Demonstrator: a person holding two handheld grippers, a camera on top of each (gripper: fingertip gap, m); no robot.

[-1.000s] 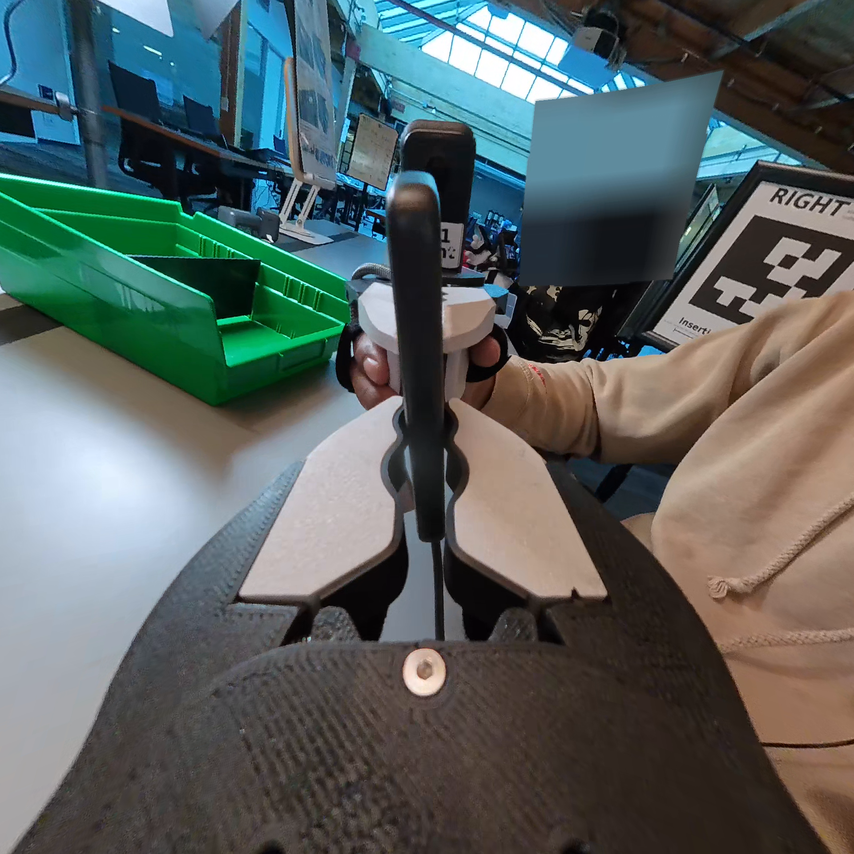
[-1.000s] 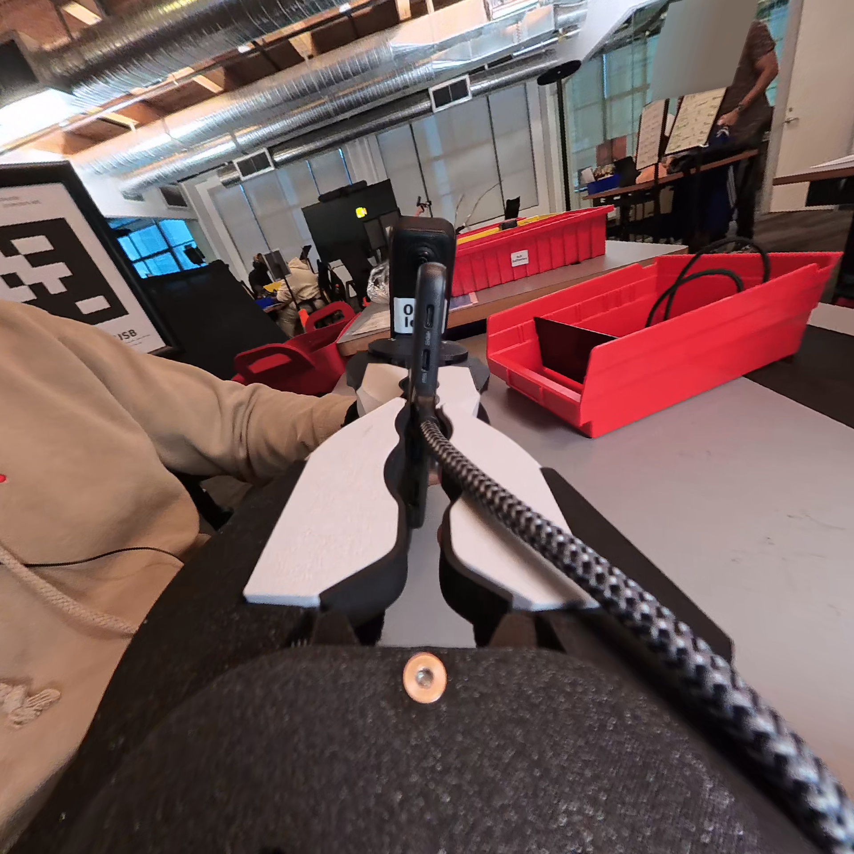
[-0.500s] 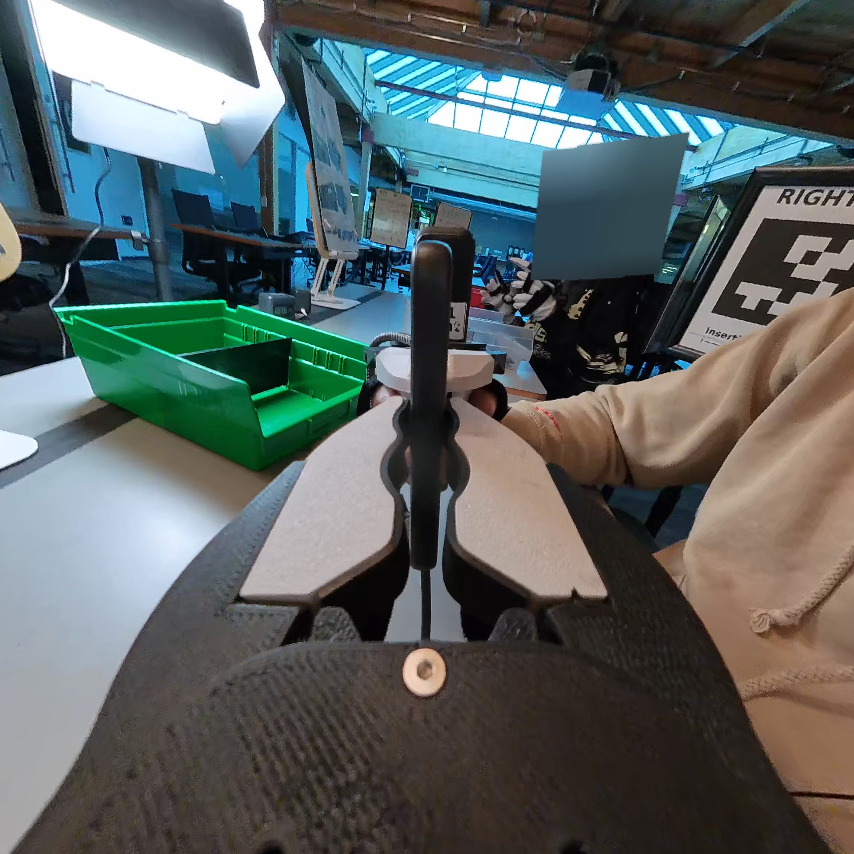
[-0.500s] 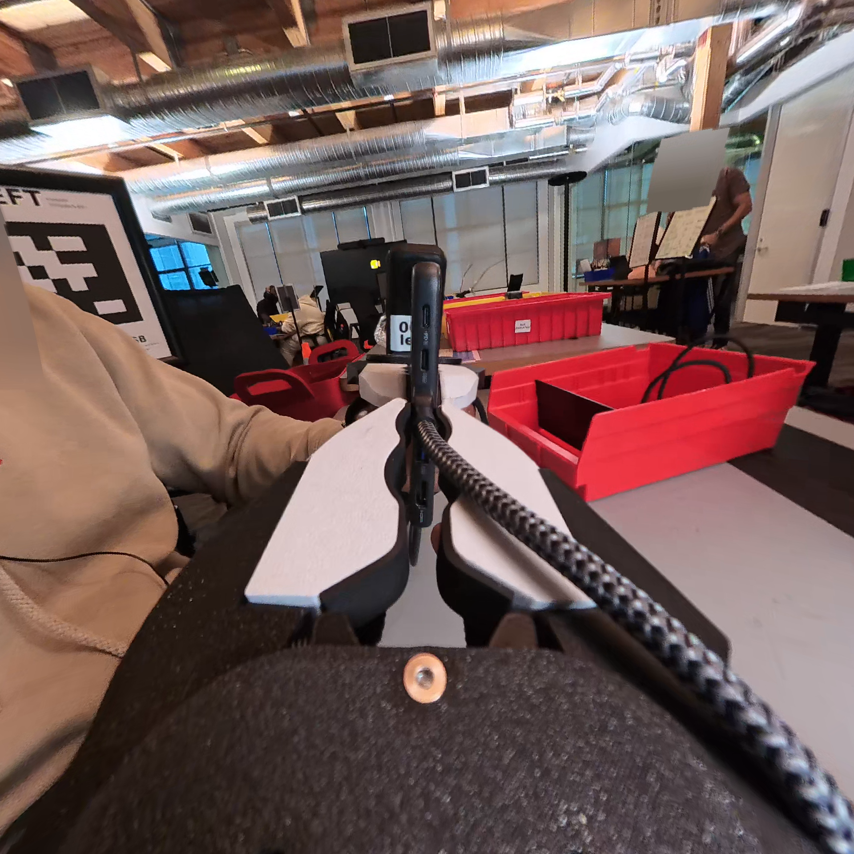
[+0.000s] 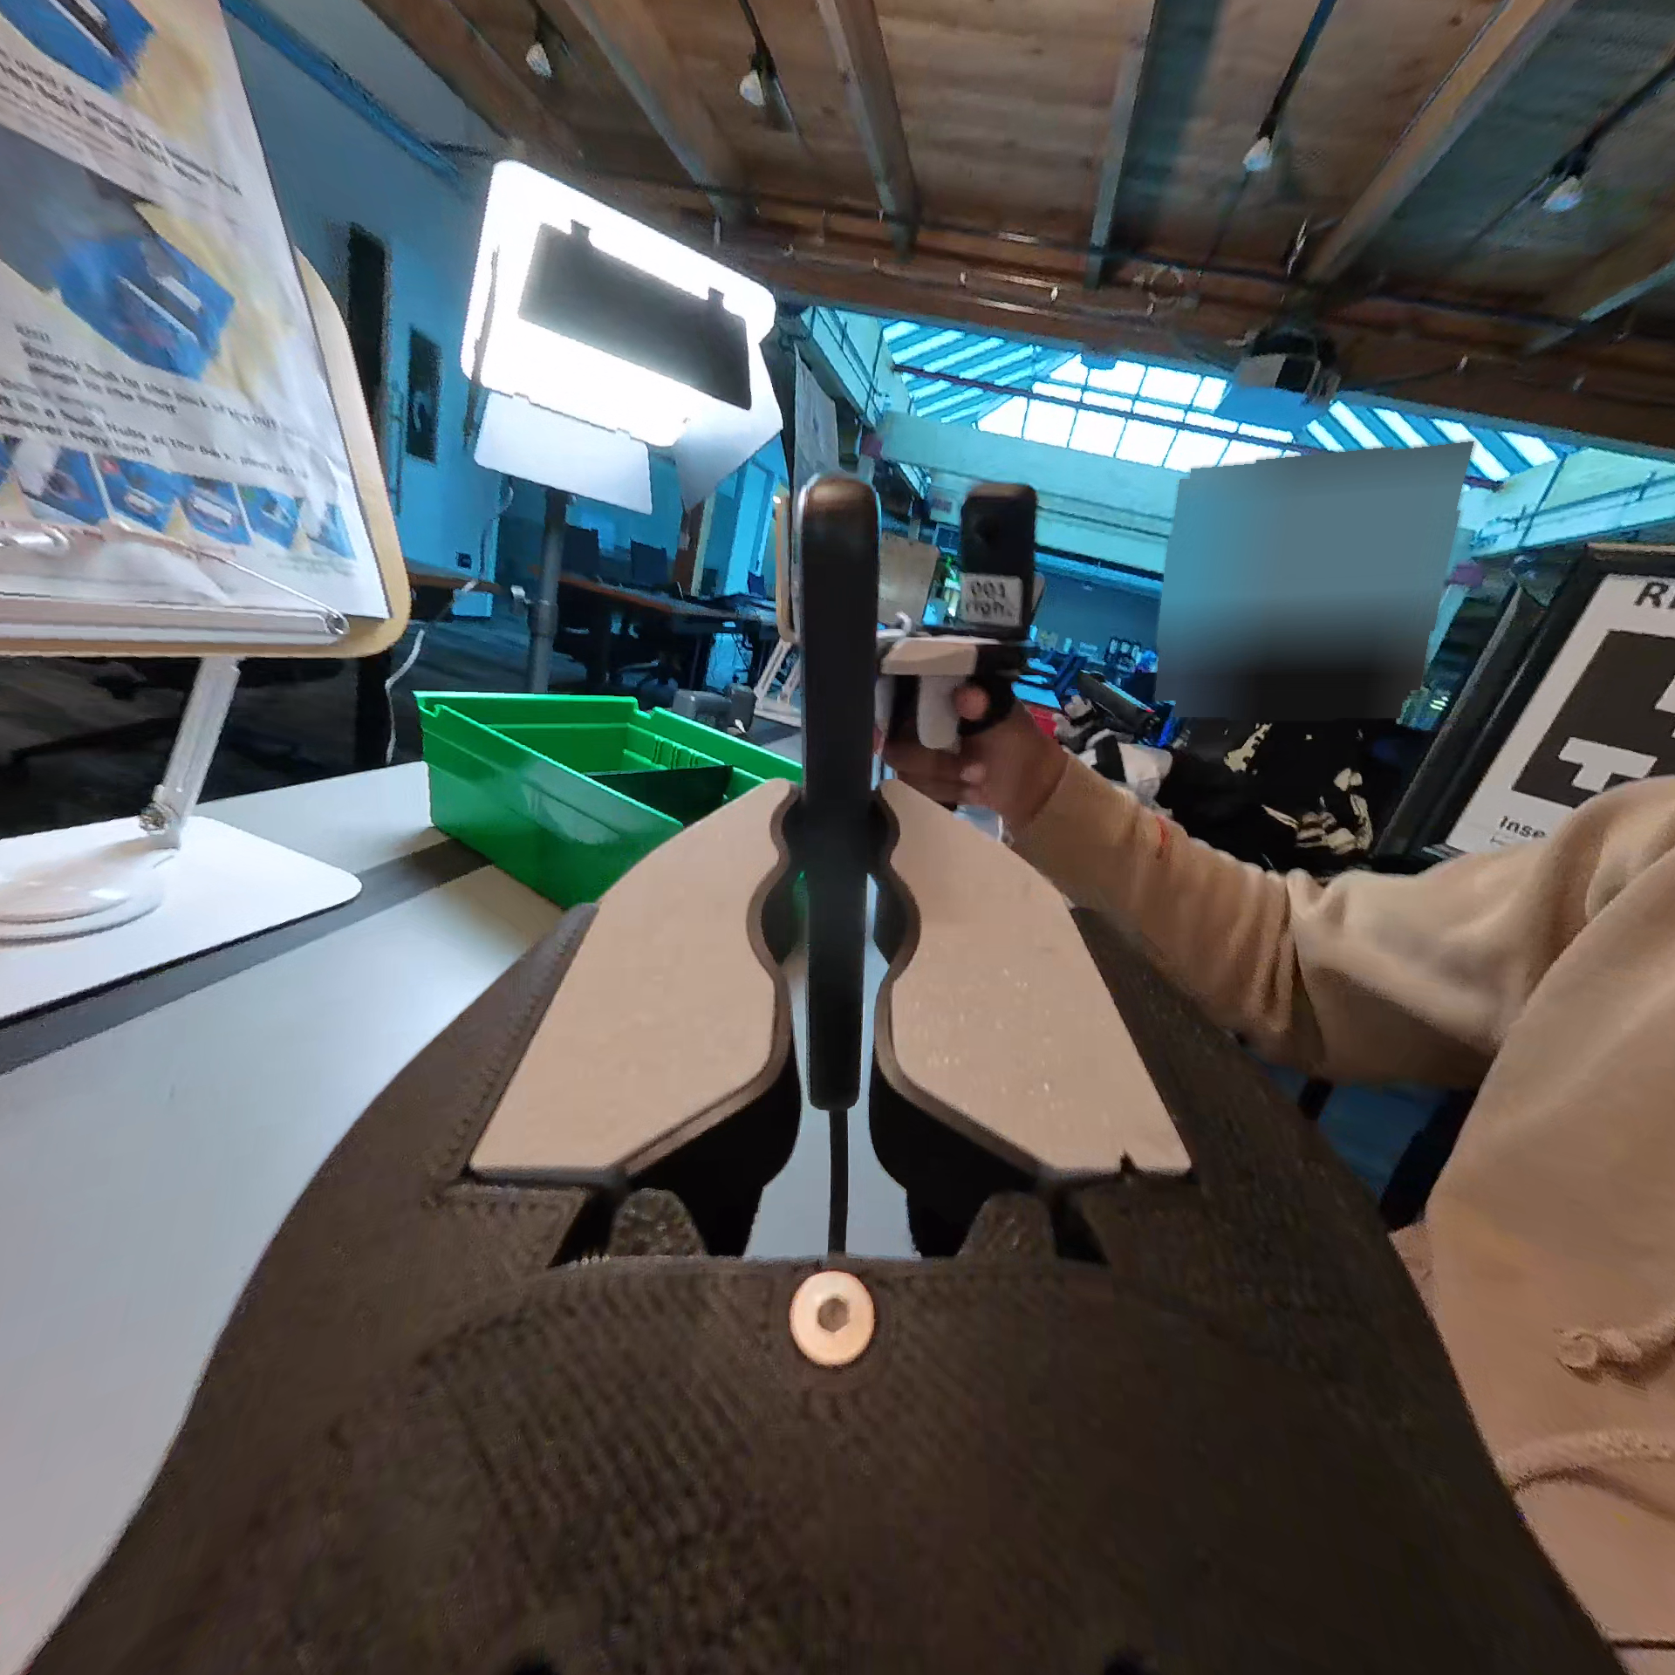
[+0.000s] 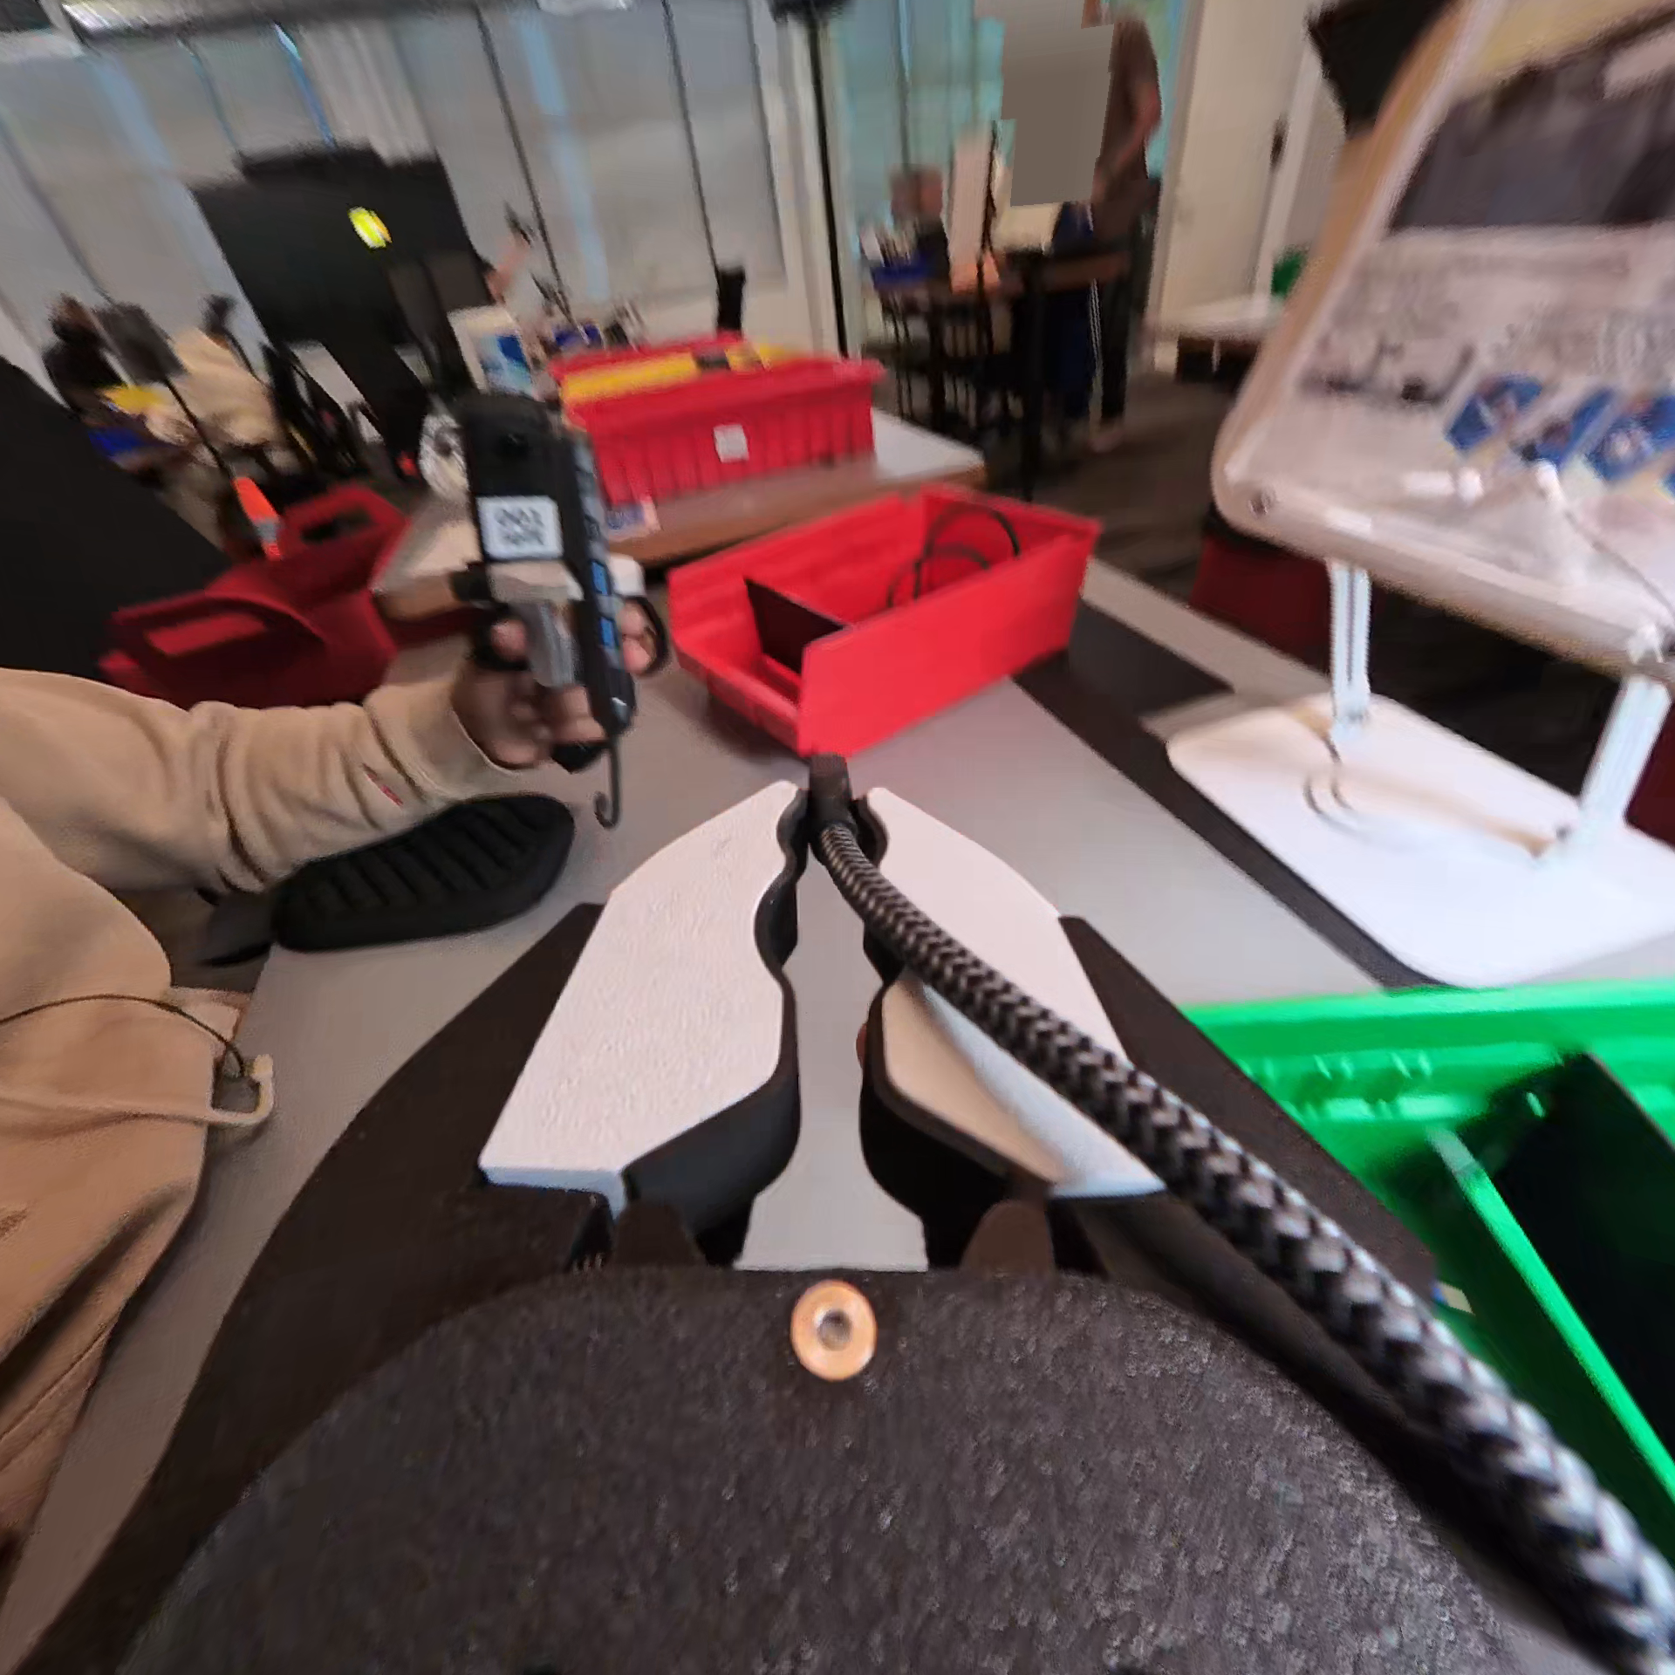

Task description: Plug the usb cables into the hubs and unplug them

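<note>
Two grippers now stand apart where a second ago we saw them nose to nose: the left gripper (image 5: pixel 834 870) is clamped on the slim black USB hub (image 5: pixel 838 725), held upright, while the right gripper (image 6: pixel 829 807) pinches the plug end of the braided USB cable (image 6: pixel 1042 1024). We judge from this separation that the plug has come out of the hub. Beyond lie the green bin (image 5: pixel 544 789) and the red bin (image 6: pixel 870 671).

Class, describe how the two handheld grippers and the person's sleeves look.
Each gripper has two pale grey, leaf-shaped fingers edged in black, on a textured black body with a brass rivet. A black camera with a white sticker tops each handle. The sleeves are beige, from a hoodie.
</note>
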